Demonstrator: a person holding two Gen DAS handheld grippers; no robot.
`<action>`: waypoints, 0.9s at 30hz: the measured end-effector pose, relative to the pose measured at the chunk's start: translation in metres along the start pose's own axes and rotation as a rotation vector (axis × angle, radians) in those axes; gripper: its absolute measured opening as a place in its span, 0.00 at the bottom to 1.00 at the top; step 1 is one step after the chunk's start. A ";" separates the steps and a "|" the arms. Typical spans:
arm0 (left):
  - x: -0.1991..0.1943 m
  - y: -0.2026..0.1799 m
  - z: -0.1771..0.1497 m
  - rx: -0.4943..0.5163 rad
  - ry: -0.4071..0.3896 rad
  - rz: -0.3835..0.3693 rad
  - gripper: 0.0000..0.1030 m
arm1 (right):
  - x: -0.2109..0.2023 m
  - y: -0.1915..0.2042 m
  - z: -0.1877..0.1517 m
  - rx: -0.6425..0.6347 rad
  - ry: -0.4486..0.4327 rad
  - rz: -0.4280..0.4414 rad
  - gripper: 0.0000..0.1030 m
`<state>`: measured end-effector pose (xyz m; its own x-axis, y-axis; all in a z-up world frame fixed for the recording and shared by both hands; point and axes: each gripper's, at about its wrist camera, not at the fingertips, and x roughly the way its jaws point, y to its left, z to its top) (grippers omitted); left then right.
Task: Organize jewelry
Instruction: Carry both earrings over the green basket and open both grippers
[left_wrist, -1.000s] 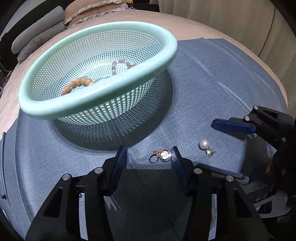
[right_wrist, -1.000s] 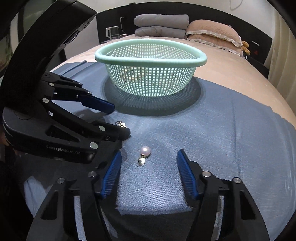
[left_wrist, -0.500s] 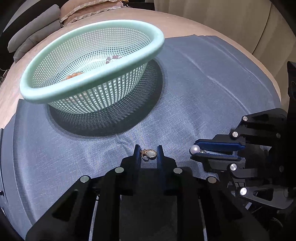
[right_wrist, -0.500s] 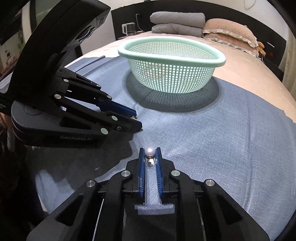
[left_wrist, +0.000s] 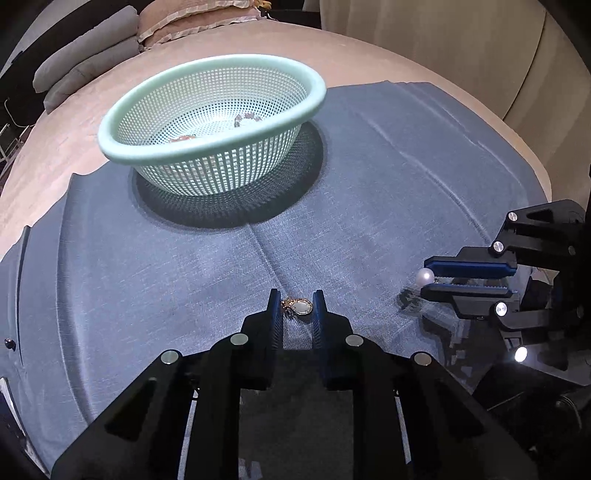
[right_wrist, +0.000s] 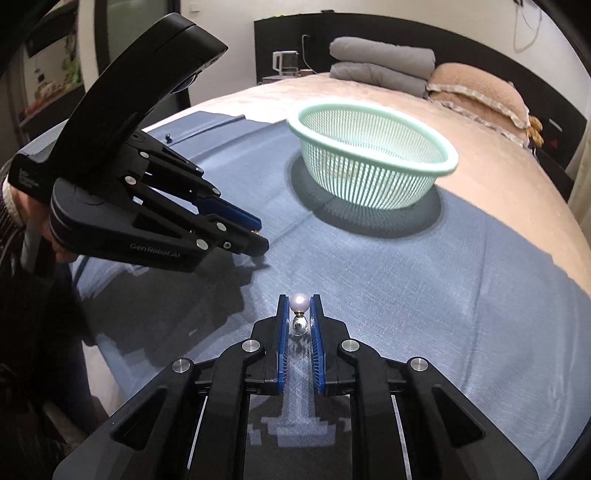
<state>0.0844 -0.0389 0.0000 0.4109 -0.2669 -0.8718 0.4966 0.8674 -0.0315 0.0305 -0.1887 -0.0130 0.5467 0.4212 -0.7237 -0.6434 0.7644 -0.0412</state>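
My left gripper (left_wrist: 296, 301) is shut on a small gold pendant (left_wrist: 300, 306) and holds it a little above the blue cloth (left_wrist: 369, 166). My right gripper (right_wrist: 299, 304) is shut on a pearl earring (right_wrist: 299, 303), also lifted off the cloth; the pearl (left_wrist: 424, 276) shows at its tips in the left wrist view. A mint green mesh basket (left_wrist: 210, 125) stands ahead on the cloth with beaded bracelets (left_wrist: 247, 119) inside. The basket (right_wrist: 369, 155) is far right of centre in the right wrist view. The left gripper (right_wrist: 255, 236) is to the right gripper's left.
The blue cloth (right_wrist: 443, 295) lies on a beige bed (left_wrist: 351, 55). Grey folded blankets (right_wrist: 380, 66) and a tan pillow (right_wrist: 480, 92) lie at the head of the bed. A curtain (left_wrist: 461, 44) hangs beyond the far edge.
Both grippers closed on their pieces, the left on the gold pendant, the right on the pearl earring, and have lifted them off the cloth and drawn back from the basket.
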 end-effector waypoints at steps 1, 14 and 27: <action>-0.006 0.002 0.000 0.002 -0.010 0.008 0.17 | -0.005 0.000 0.002 -0.008 -0.007 -0.010 0.10; -0.071 0.028 0.038 -0.017 -0.146 0.118 0.17 | -0.062 -0.032 0.056 -0.037 -0.171 -0.145 0.11; -0.053 0.046 0.102 0.045 -0.172 0.119 0.18 | -0.022 -0.063 0.111 -0.062 -0.189 -0.148 0.11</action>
<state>0.1637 -0.0274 0.0946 0.5912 -0.2351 -0.7715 0.4687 0.8786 0.0914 0.1182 -0.1917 0.0825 0.7240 0.3950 -0.5655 -0.5776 0.7954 -0.1839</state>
